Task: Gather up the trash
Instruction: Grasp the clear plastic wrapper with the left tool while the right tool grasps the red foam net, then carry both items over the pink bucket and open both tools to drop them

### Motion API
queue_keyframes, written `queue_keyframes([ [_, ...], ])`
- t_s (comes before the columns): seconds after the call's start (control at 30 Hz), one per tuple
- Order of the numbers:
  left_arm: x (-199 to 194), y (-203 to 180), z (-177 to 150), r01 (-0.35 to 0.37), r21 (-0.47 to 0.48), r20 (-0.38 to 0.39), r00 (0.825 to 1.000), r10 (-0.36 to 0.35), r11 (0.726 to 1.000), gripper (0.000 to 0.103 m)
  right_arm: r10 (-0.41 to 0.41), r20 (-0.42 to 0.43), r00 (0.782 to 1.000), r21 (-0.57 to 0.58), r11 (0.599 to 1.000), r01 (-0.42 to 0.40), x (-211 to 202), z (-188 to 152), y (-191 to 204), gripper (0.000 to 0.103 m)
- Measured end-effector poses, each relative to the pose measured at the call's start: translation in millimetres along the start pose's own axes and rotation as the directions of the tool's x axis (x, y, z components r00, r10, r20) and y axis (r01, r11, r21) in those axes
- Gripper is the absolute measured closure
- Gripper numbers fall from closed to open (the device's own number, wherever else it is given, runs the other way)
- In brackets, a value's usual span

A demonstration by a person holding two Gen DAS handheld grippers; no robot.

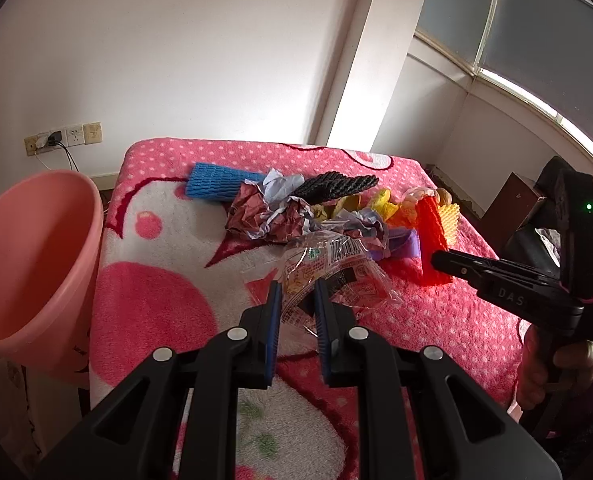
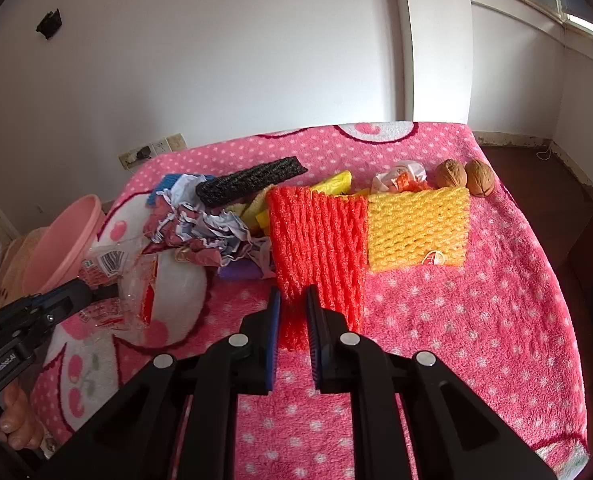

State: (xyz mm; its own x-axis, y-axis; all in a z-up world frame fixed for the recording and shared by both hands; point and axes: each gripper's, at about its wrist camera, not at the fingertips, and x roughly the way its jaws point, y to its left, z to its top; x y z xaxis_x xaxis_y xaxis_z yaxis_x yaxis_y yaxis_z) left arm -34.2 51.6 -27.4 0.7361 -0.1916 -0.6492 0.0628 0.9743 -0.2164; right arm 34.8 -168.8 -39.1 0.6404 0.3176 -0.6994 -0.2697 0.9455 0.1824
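A heap of trash lies on a pink blanket-covered table [image 1: 156,240]. My left gripper [image 1: 298,294] is shut on a clear printed plastic wrapper [image 1: 328,272], also in the right wrist view [image 2: 124,280]. My right gripper [image 2: 293,300] is shut on the near edge of a red foam net [image 2: 316,240], which also shows in the left wrist view [image 1: 432,236]. A yellow foam net [image 2: 416,228], a black foam net [image 2: 252,184], a blue foam net [image 1: 216,184] and crumpled paper [image 1: 268,212] lie in the heap.
A pink plastic bin [image 1: 28,264] stands at the table's left edge. Two walnuts [image 2: 464,178] and a small wrapper [image 2: 400,176] lie behind the yellow net. A dark chair [image 1: 536,216] stands to the right. White walls stand behind.
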Motion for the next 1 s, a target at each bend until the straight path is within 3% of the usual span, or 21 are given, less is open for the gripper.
queue_keyframes([
  [0.27,-30,10,4,-0.040,-0.039,0.076,0.996,0.043,0.998,0.087,0.072,0.072,0.995,-0.065,0.996,-0.067,-33,11,29,0.091],
  [0.43,-58,22,7,-0.090,-0.072,0.142,0.985,0.099,0.993,0.087,0.152,0.078,0.985,-0.119,0.983,-0.142,-42,19,59,0.091],
  [0.73,-100,56,11,-0.235,-0.158,0.221,0.938,0.266,0.959,0.087,0.329,0.048,0.943,-0.249,0.918,-0.308,-42,43,130,0.091],
  [1.0,-109,105,8,-0.369,-0.268,0.186,0.887,0.423,0.890,0.087,0.457,-0.053,0.888,-0.283,0.846,-0.452,-6,64,188,0.091],
])
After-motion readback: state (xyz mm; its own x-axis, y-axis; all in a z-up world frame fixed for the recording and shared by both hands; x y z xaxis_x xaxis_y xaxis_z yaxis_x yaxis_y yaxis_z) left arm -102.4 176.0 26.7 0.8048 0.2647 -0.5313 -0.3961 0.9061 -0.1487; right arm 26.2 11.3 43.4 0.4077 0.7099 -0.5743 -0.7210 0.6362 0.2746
